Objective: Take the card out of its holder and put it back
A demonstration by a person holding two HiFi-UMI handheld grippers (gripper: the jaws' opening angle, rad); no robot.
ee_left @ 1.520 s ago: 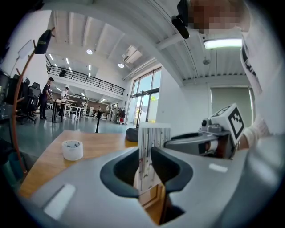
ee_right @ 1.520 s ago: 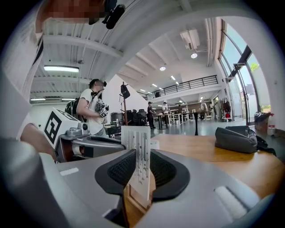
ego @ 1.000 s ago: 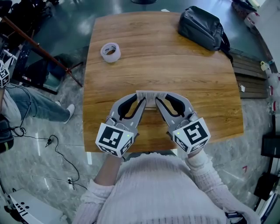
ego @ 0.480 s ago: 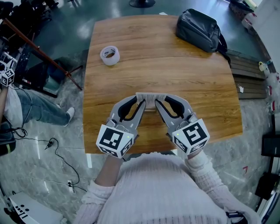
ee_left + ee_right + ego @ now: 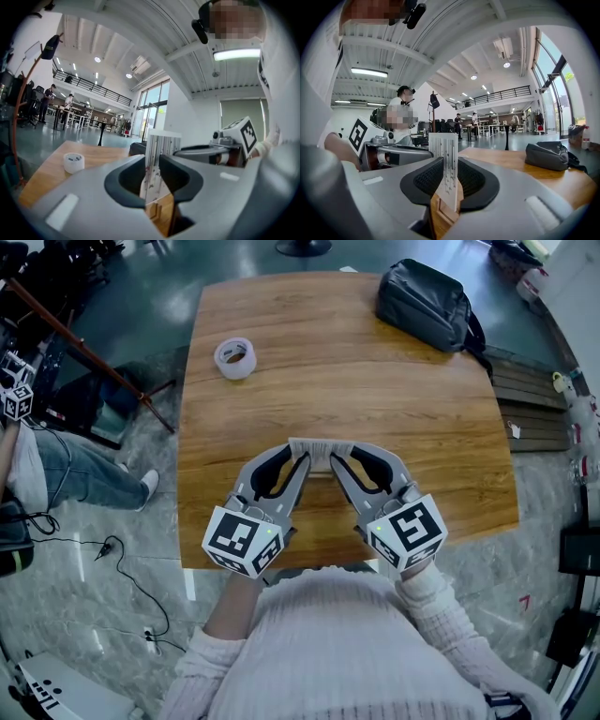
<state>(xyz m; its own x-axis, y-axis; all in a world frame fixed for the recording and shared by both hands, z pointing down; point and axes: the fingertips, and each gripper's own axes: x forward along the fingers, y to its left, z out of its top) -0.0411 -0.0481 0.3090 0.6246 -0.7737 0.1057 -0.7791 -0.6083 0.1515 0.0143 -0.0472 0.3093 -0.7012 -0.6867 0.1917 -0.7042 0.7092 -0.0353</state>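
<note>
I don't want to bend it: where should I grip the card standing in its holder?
Probably pinch the card by its flat faces above the wooden holder, coming in level from an end edge: it stands upright and thin, its foot in the slot.

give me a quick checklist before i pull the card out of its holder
1. The left hand-held gripper is shut on the card: ok
2. The right hand-held gripper, jaws just been closing, has its pads on the card: ok
3. The card stands upright in the wooden holder: ok
4. Grippers are at opposite ends of the card: ok
5. The tape roll and bag are far from the card: ok
6. The holder will stay on the table when the card lifts: cannot tell
</note>
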